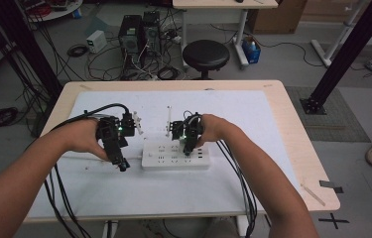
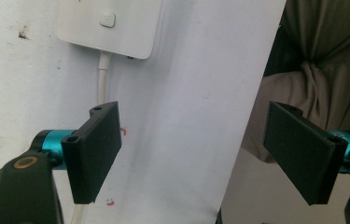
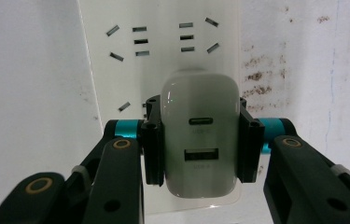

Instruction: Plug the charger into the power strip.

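A white power strip (image 1: pixel 173 156) lies on the white mat in front of the person. In the right gripper view a white USB charger (image 3: pixel 200 133) with two ports is clamped between the black jaws of my right gripper (image 3: pixel 200 144), sitting right on the power strip (image 3: pixel 130 56) among its sockets. In the high view the right gripper (image 1: pixel 189 148) points down onto the strip's right part. My left gripper (image 2: pixel 196 154) is open with nothing between its jaws, hovering by the strip's switch end (image 2: pixel 109 23) and its white cord (image 2: pixel 101 81). In the high view the left gripper (image 1: pixel 119 161) is at the strip's left end.
The white mat (image 1: pixel 233 114) covers most of the wooden table (image 1: pixel 292 129). A black stool (image 1: pixel 206 54), computer towers (image 1: pixel 139 32) and tangled cables stand on the floor beyond the table. A thin white stick (image 1: pixel 168 121) lies behind the strip.
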`<state>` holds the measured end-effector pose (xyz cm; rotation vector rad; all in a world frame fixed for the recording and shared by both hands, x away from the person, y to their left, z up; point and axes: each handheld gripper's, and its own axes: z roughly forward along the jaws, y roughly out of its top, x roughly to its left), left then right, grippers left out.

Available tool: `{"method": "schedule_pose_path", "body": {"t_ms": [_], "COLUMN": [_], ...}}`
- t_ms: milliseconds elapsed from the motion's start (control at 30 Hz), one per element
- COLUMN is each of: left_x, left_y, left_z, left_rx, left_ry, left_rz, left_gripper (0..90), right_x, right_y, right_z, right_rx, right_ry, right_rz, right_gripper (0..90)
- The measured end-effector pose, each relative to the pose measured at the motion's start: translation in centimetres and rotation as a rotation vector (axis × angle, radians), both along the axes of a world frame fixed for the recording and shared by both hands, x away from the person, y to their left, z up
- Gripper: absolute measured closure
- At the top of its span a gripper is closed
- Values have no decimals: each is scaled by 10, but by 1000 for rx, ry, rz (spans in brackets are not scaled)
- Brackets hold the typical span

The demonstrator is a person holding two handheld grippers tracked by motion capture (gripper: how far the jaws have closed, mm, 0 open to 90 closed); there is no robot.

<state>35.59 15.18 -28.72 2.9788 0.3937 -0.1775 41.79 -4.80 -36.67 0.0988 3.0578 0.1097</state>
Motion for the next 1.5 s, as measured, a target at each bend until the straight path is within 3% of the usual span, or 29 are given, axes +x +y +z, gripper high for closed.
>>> {"method": "schedule_pose_path", "body": {"t_ms": [133,233,333,467,800,1100,1300,1500], "left_x": [2,3,2,2,-2,-3,-5,-9], "left_y": [1,2,4,7,5,5,7,8], "left_z": [-1,-2,-1,3,11,20,31,39], "left_rx": [5,11,8,12,11,20,25,27], "left_ry": [-1,-2,-7,-8,-16,-17,-34,-40], "left_rz": [-5,-5,0,0,5,3,-1,11], "left_gripper": [196,196,196,196,196,197,196,196], "right_x": [4,5,4,1,-21,-48,-66,-79], "right_y": [-1,3,5,1,-20,-52,-74,-89], "right_z": [0,-1,5,16,56,92,106,119], "right_rx": [14,16,15,-10,-9,-4,-42,-41], "right_ry": [34,58,85,111,79,57,27,12], "right_rz": [-52,-66,-81,-82,-137,-195,-219,-259], "right_gripper": [577,319,222,181,180,180,180,180]}}
